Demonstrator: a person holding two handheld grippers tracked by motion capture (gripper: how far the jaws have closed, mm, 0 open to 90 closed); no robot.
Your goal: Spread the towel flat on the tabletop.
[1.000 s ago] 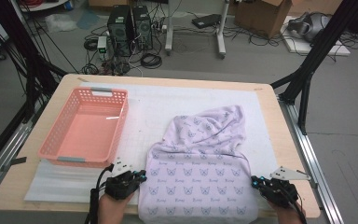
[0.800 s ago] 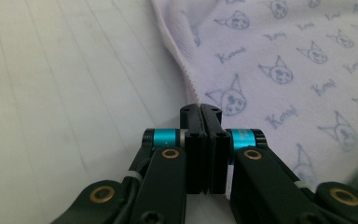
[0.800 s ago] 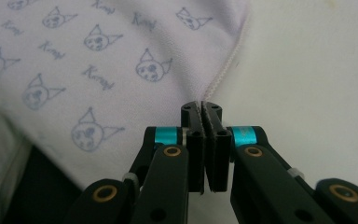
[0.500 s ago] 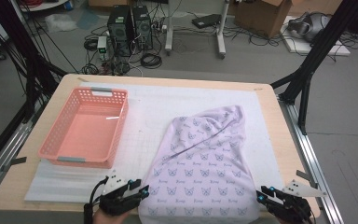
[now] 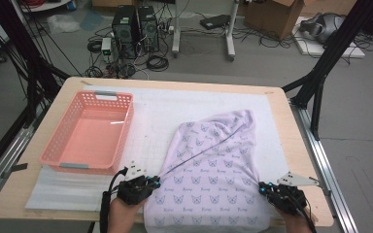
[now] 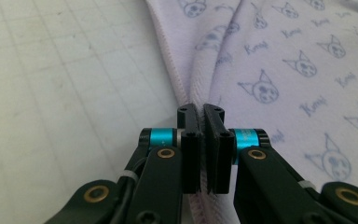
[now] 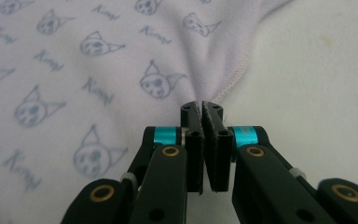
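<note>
Both grippers are down at the near edge of the table [image 5: 291, 145], each pinching one side of the lilac printed cloth [image 5: 213, 165]. The left gripper [image 5: 156, 183] has its jaws closed tight on the cloth's left hem; in the left gripper view the stitched edge [image 6: 179, 84] runs straight into the pinched jaws, having just snapped closed again after a brief opening. Same story on the other side: the right gripper [image 5: 262, 186] has just clamped down, and the right gripper view shows the pink-stitched hem [image 7: 233, 81] bunched between its pads.

The cloth lies on the right half of the white gridded mat [image 5: 160, 121], its far end rounded and rumpled near the table's back right, its near end draped over the front edge between the two hands. A dark crease or cord crosses it diagonally; from the high view I can't quite tell which.

Room to move: left of the cloth there is a bare strip of mat, then the pink plastic basket [image 5: 90, 133], empty, sitting well apart from the left gripper and reaching toward the far left corner. Beyond the cloth's far end, open mat runs to the back edge. On the right, the cloth's side comes close to the mat's border, with a narrow band of bare wood before the table edge.
</note>
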